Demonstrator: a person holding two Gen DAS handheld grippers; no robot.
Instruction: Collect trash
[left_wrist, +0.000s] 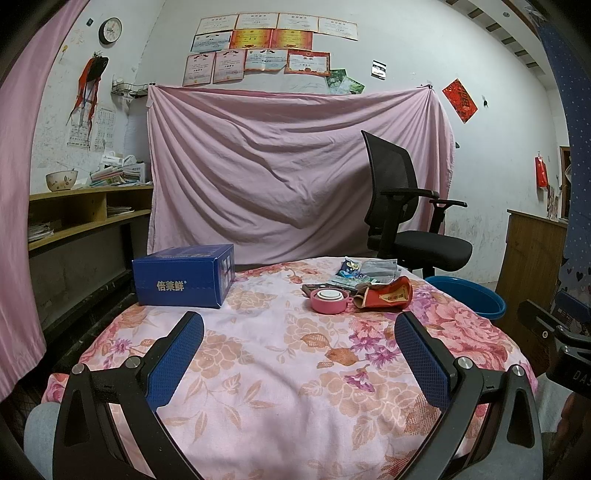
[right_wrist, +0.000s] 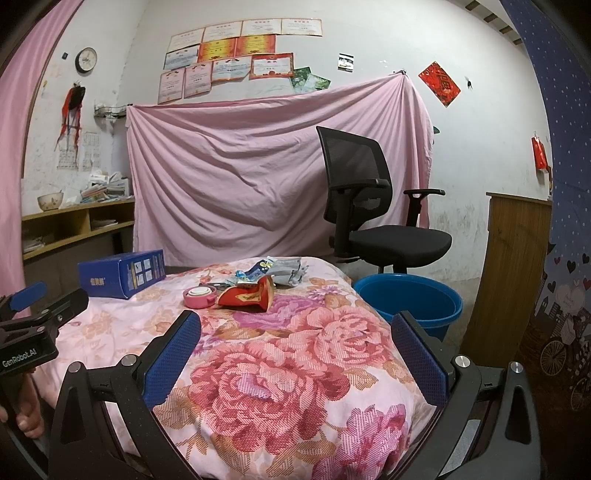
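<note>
Roughly level over the floral-cloth counter (left_wrist: 280, 369), both claws spread wide, nothing between the pads. Left claw (left_wrist: 299, 363) and right claw (right_wrist: 295, 360) well short of the trash. Landmark: pink lidded cup (left_wrist: 328, 300). Red snack wrapper (left_wrist: 388, 293) touching its right side; crumpled grey and blue wrappers (left_wrist: 365, 271) just behind it; blue carton (left_wrist: 184, 275) well to its left. Blue basin (right_wrist: 410, 299) on the floor right of the cup, past the counter edge: whole rim in right wrist view, only a sliver in left wrist view. Black office chair (right_wrist: 369, 206) behind basin. Left wrist view alone catches carton's printed front.
</note>
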